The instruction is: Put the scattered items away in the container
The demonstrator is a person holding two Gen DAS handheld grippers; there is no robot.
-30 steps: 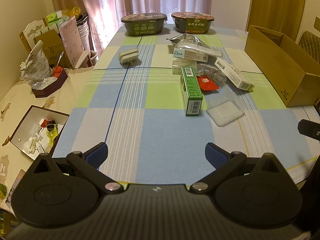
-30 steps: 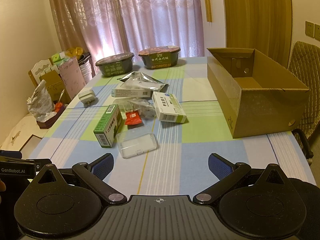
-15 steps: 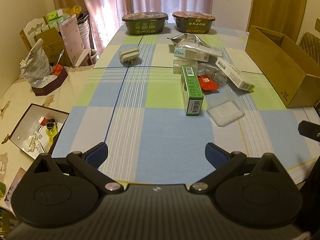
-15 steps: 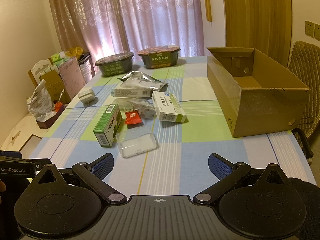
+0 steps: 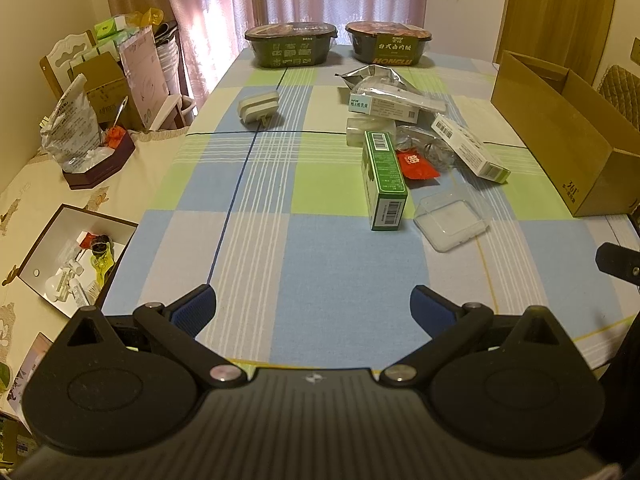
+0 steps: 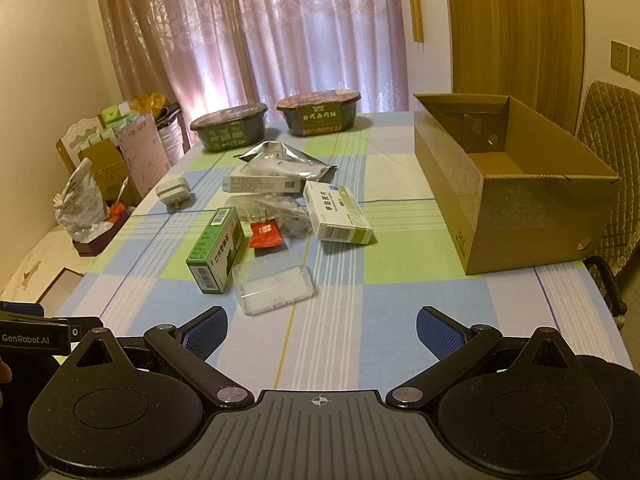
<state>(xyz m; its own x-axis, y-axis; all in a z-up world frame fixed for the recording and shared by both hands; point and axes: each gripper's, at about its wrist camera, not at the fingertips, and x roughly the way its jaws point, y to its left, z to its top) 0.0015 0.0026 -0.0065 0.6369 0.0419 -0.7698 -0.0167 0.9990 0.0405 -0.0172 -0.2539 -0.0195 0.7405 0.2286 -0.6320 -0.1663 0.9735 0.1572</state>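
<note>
Both the left gripper (image 5: 313, 307) and right gripper (image 6: 322, 330) are hovering level over the checked desk's (image 5: 304, 248) near edge, jaws released wide.

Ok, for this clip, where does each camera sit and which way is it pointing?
Left wrist: on the left tool, low over the near table edge, facing down the checked tablecloth; its open fingers show.
Right wrist: on the right tool, further right, facing the cardboard box; open fingers plus the left tool's body at lower left.
Shared: green box, clear plastic case, cardboard box.
</note>
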